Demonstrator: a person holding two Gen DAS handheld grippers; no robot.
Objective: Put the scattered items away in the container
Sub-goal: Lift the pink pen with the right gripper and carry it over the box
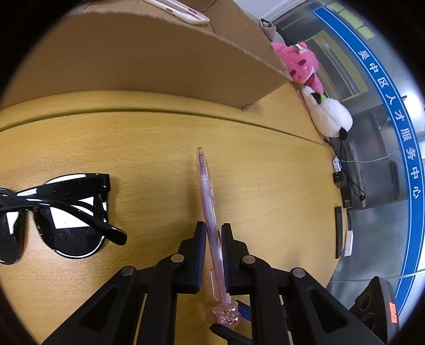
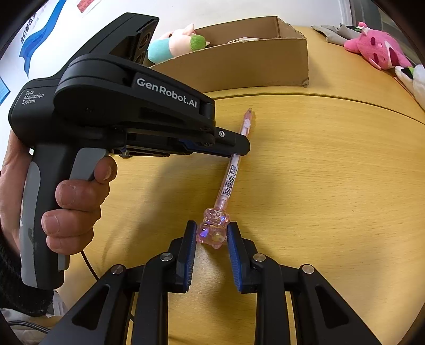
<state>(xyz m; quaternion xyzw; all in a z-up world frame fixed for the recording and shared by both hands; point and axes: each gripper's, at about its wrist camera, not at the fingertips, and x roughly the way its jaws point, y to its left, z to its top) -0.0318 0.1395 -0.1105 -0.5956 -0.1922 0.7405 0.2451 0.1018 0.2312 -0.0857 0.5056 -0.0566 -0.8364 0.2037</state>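
A translucent pink pen (image 1: 205, 185) with a clear pink charm (image 2: 212, 231) on its top end lies along the wooden table (image 2: 332, 185). My left gripper (image 1: 213, 228) is shut on the pen's barrel, and in the right wrist view it (image 2: 240, 152) crosses the pen from the left. My right gripper (image 2: 211, 224) has both blue pads pressed on the charm. The open cardboard box (image 1: 159, 66) (image 2: 239, 63) stands beyond the pen's tip, with a white phone (image 1: 180, 10) inside. Black sunglasses (image 1: 66, 212) lie folded to the left of the pen.
A pink plush toy (image 2: 379, 50) and a white one (image 1: 329, 116) sit at the table's far right edge. A blue and green plush (image 2: 175, 42) lies behind the box. A person's hand (image 2: 77, 201) holds the left gripper's handle. Small black devices (image 1: 342, 185) lie along the right edge.
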